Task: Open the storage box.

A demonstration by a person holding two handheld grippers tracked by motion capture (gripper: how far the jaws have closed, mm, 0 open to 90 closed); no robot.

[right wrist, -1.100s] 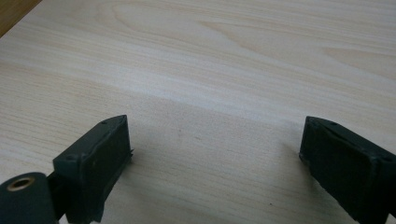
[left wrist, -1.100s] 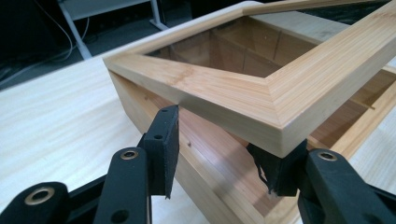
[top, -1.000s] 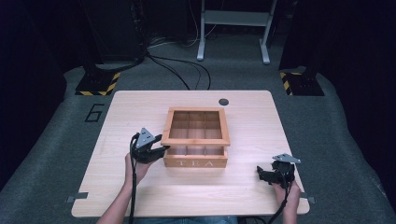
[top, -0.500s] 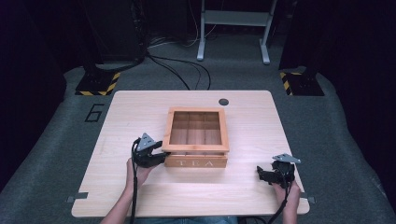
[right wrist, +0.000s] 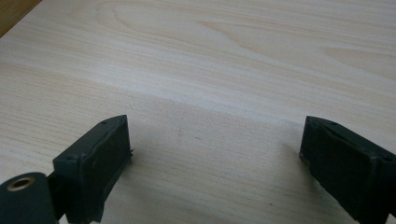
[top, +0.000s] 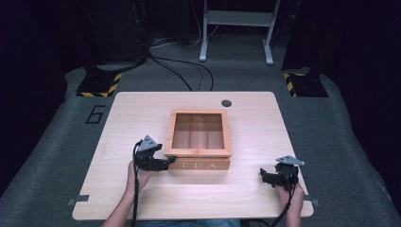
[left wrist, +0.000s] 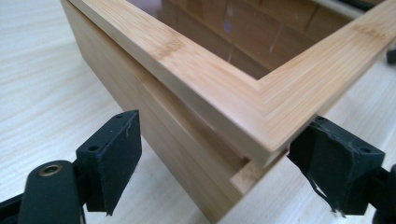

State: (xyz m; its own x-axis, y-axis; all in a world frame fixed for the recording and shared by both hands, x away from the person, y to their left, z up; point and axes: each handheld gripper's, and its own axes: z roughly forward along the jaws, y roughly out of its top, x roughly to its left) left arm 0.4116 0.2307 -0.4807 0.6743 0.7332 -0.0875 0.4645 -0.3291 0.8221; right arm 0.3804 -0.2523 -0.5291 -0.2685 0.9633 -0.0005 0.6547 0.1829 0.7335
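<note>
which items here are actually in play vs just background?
In play:
- tea box, near-left corner between the open left gripper's jaws
- its glass-windowed lid

Background:
- right gripper, open over bare table
- dark round cap
- floor cables

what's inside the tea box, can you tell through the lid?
Through the glass lid of the tea box, only wooden dividers forming compartments show, and those look empty. The lid's frame hides the compartment edges.
</note>
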